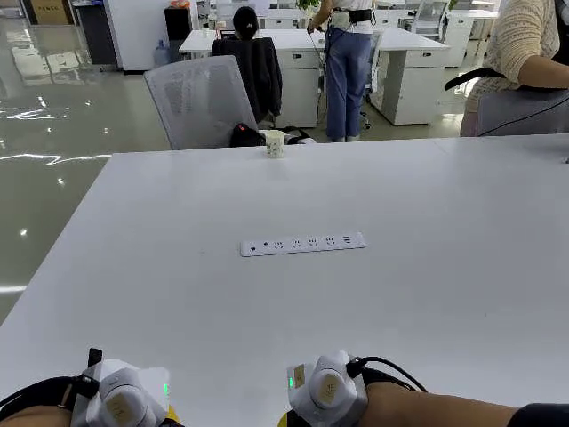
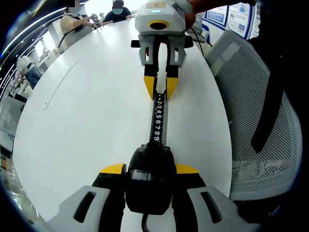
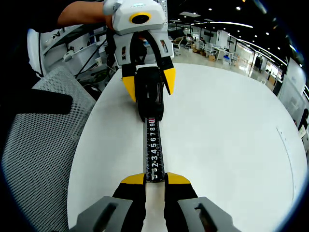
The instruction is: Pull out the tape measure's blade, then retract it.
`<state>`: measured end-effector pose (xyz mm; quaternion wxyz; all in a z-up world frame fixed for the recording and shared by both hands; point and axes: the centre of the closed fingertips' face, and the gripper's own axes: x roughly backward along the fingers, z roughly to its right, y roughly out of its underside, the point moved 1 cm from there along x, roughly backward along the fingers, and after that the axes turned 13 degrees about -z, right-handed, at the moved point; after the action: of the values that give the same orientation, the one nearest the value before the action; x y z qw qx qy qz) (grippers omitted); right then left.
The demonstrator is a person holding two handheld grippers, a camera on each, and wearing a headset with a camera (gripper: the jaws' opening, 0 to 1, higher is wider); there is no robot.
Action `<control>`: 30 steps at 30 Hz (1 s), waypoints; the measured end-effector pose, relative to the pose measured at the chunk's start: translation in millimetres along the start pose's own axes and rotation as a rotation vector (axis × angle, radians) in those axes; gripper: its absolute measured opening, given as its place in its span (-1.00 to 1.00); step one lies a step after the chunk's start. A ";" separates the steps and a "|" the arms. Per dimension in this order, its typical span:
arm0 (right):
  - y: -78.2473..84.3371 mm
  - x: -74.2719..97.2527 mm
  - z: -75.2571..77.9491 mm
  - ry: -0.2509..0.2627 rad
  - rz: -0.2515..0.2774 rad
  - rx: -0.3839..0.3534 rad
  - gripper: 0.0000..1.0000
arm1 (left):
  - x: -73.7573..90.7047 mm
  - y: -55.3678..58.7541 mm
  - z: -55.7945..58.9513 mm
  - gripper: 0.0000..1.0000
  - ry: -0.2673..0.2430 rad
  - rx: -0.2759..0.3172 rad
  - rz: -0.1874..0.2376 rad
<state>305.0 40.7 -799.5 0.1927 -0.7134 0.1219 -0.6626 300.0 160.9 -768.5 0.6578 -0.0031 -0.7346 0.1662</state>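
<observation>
A black tape measure case sits between the jaws of my left gripper, which is shut on it just above the white table. Its black blade with white numbers runs a short way out to my right gripper, whose yellow tips pinch the blade's end. In the right gripper view, my right gripper holds the blade near the 1 mark, and the left gripper faces it, clamped on the case. In the head view, both grippers sit at the bottom edge, left and right.
A white power strip lies mid-table and a paper cup stands at the far edge. A grey mesh chair is behind the table, with people at desks beyond. Another mesh chair is close beside the near edge.
</observation>
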 end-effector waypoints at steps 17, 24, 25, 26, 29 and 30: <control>10.8 5.9 0.8 0.000 -0.005 -0.005 -0.80 | -0.9 0.1 -0.1 -0.38 -0.002 0.005 -0.001; 16.1 8.8 1.2 0.002 -0.007 -0.009 -0.79 | -1.2 -0.2 -0.4 -0.38 -0.003 0.006 -0.001; 16.6 9.0 1.3 0.002 -0.007 -0.009 -0.79 | -1.2 -0.3 -0.4 -0.38 -0.003 0.006 -0.002; 17.3 9.6 1.3 0.003 -0.007 -0.009 -0.79 | -1.2 -0.3 -0.4 -0.38 -0.003 0.006 -0.002; 18.9 10.3 1.8 0.001 -0.009 -0.011 -0.79 | -1.0 -0.5 -0.4 -0.38 -0.003 0.006 -0.002; 19.4 10.5 1.9 0.002 -0.009 -0.012 -0.79 | -0.9 -0.5 -0.3 -0.38 -0.003 0.007 -0.002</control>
<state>309.4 19.0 -798.6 0.1853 -0.7145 0.1225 -0.6635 300.6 160.4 -769.2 0.6569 0.0004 -0.7349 0.1682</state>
